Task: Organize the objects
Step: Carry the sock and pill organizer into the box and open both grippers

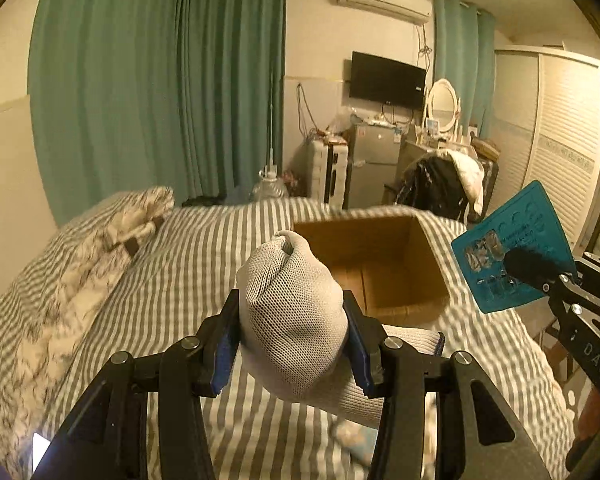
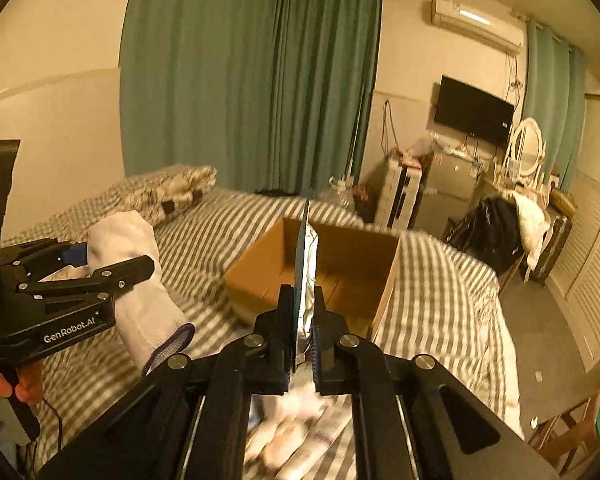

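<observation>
My left gripper [image 1: 294,344] is shut on a white knit glove [image 1: 296,320], held above the striped bed [image 1: 188,264]; it also shows in the right wrist view [image 2: 140,280]. My right gripper [image 2: 302,340] is shut on a flat teal packet with a foil back [image 2: 306,264], held edge-on; its teal face shows in the left wrist view [image 1: 512,248]. An open, empty cardboard box [image 1: 384,268] sits on the bed just beyond both grippers and also shows in the right wrist view [image 2: 340,276].
A crumpled patterned quilt [image 1: 100,248] lies at the bed's left. White items lie on the bed under my right gripper [image 2: 296,432]. Beyond the bed stand a small fridge [image 1: 374,164], a chair with clothes [image 1: 444,184] and a wardrobe [image 1: 560,140].
</observation>
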Demonstrator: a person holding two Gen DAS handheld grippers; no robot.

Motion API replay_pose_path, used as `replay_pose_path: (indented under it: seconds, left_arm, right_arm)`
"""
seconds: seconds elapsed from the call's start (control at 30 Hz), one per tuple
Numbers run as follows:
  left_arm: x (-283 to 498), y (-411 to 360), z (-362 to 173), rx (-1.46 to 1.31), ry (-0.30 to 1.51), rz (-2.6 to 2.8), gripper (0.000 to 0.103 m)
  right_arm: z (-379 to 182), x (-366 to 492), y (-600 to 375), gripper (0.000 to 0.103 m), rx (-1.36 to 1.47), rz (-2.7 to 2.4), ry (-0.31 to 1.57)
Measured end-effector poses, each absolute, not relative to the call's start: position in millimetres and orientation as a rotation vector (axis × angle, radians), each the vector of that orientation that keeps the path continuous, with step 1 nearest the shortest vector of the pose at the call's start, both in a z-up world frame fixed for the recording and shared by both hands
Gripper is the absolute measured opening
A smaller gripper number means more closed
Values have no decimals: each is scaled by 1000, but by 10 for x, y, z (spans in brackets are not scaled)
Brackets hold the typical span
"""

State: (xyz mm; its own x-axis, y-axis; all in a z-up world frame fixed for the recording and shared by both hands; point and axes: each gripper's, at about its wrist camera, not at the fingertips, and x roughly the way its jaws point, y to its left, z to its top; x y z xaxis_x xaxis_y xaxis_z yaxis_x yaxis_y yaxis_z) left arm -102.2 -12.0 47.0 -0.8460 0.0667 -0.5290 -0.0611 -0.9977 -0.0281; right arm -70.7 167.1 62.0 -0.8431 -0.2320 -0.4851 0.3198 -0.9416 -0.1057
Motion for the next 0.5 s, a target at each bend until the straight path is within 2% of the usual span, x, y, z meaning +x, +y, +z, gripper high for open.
replay_pose_path:
  seconds: [0.2, 0.5]
  left_arm:
    - [-1685, 10, 470, -846, -16, 2958, 48]
    - [-2519, 226, 13, -907, 16, 2932, 48]
  right_arm:
    - [659, -1325, 1707, 7, 696, -2769, 249]
    - [171, -2324, 1756, 7, 857, -2733, 208]
